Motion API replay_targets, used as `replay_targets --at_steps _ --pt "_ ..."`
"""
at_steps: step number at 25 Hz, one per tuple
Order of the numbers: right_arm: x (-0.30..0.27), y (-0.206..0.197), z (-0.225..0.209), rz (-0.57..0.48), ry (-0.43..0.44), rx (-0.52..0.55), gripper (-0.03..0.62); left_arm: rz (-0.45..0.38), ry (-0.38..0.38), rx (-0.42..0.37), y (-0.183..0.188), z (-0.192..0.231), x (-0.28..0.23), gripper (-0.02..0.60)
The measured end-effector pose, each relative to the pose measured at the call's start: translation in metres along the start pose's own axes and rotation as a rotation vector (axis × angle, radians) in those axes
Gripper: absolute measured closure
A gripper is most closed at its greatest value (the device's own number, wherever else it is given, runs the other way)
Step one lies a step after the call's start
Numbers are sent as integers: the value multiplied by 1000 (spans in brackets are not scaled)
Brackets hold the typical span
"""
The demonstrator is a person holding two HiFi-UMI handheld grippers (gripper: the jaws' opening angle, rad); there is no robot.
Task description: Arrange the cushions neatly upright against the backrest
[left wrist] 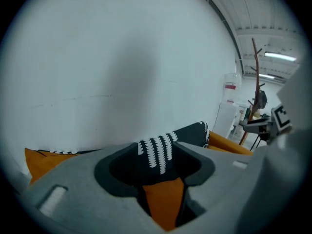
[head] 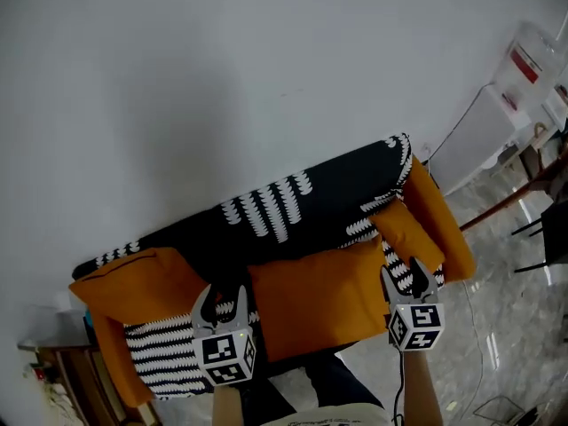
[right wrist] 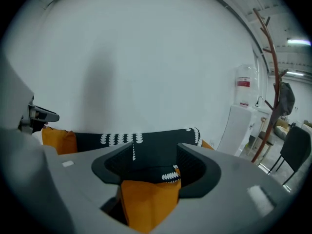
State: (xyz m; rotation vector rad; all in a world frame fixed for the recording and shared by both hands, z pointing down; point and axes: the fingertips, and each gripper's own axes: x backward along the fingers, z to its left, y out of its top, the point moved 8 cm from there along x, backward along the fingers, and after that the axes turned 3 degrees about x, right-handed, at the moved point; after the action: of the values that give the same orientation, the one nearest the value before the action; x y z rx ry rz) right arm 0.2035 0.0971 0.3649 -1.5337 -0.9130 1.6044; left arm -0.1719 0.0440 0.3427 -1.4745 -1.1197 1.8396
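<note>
Far left on the sofa: plain orange square fabric cushion (head: 133, 282), propped at the left end, top edge near backrest height. Below and in front of it: black cushion with white zigzag stripes (head: 160, 355), lower on the seat, touching the orange one.

Next right: left tool (head: 222, 310), marker cube toward the camera, aimed at the sofa and angled down. Jaws wide apart, clamped on nothing. In the left gripper view, only orange fabric and patterned backrest visible through the gap.

Centre: large orange rectangular fabric cushion (head: 319, 295), on the seat, leaning back on the black sofa backrest with white feather-like bands (head: 293, 202). Sits between the two tools, left edge just beside the left tool, right edge near the right tool. Contact with either tool not discernible.

Further right: right tool (head: 406, 284), likewise angled down toward the sofa. Jaws wide, gripping nothing. In the right gripper view, orange cushion fabric low in the gap, a strip of white-patterned black cloth above it.

Behind the right tool: smaller orange fabric cushion (head: 410, 233), tilted against the orange right armrest (head: 441, 213). Just below it: black-and-white patterned fabric (head: 399, 270), cushion or cover, cannot tell which.

Far right: white cabinet-like unit (head: 475, 140) against the plain white wall (head: 222, 60), over a pale marbled floor (head: 506, 327).
</note>
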Motion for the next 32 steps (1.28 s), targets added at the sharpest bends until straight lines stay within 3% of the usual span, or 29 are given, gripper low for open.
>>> replay_targets --at_steps 3,8,17,23,32 --pt "-29 -10 -19 37 37 30 309 40 26 -28 -8 -15 -22 364" --pt "-74 -36 -44 122 85 39 309 123 52 -12 -30 -26 -58 364" --pt "-154 -112 -73 337 101 15 313 292 41 25 -91 -14 -135 348" --pt "-206 -169 -76 478 136 13 313 427 50 69 -153 13 -185 321" --pt "-252 -237 -78 681 193 130 304 628 -12 138 -248 30 -241 273"
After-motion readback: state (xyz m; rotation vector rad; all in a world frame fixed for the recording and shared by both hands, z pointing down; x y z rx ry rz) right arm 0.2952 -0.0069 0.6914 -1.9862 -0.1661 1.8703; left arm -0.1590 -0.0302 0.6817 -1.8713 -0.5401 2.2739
